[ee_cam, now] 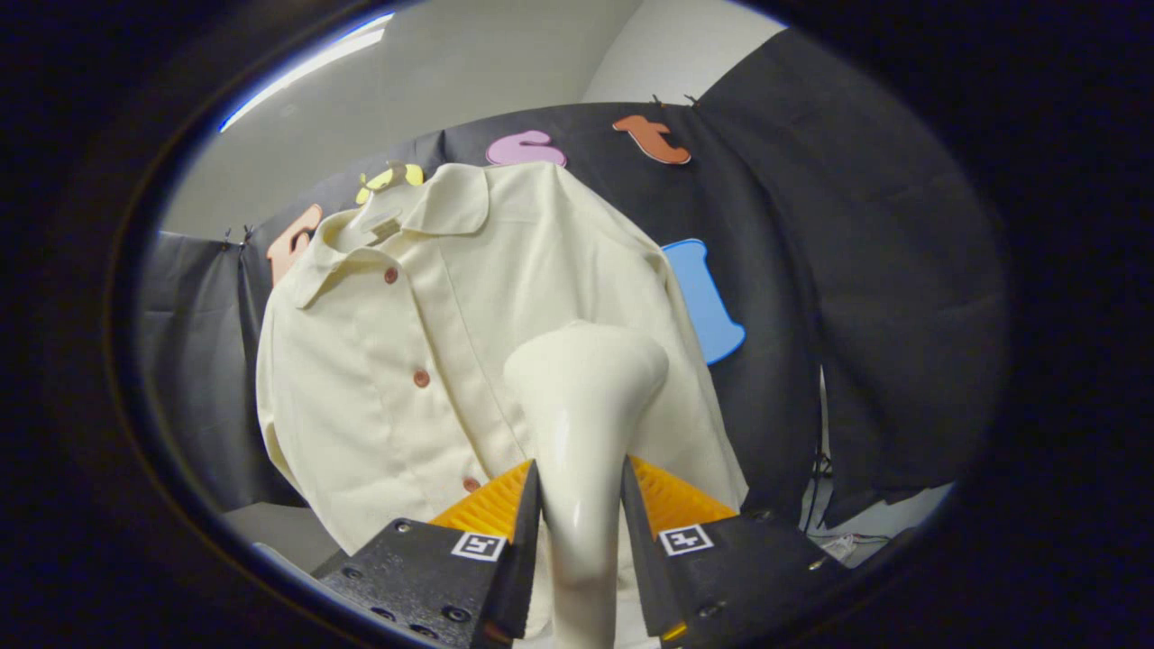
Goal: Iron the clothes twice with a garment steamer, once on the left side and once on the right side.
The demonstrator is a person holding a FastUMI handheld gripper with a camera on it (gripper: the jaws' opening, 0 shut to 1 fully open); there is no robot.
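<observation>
A cream button-up shirt (397,342) with reddish buttons hangs on a hanger against the booth's black cloth wall. My gripper (580,505) is shut on the neck of a cream garment steamer (581,388), both fingers pressing its sides. The steamer's wide head stands just ahead of the fingers, over the shirt's right half, to the right of the button row. Whether the head touches the fabric I cannot tell. The shirt's lower hem is hidden behind the gripper.
Black cloth wall (838,270) runs behind and to the right of the shirt. A grey surface (270,527) shows below the shirt's left sleeve. Cables (825,469) hang at the lower right past the cloth's edge.
</observation>
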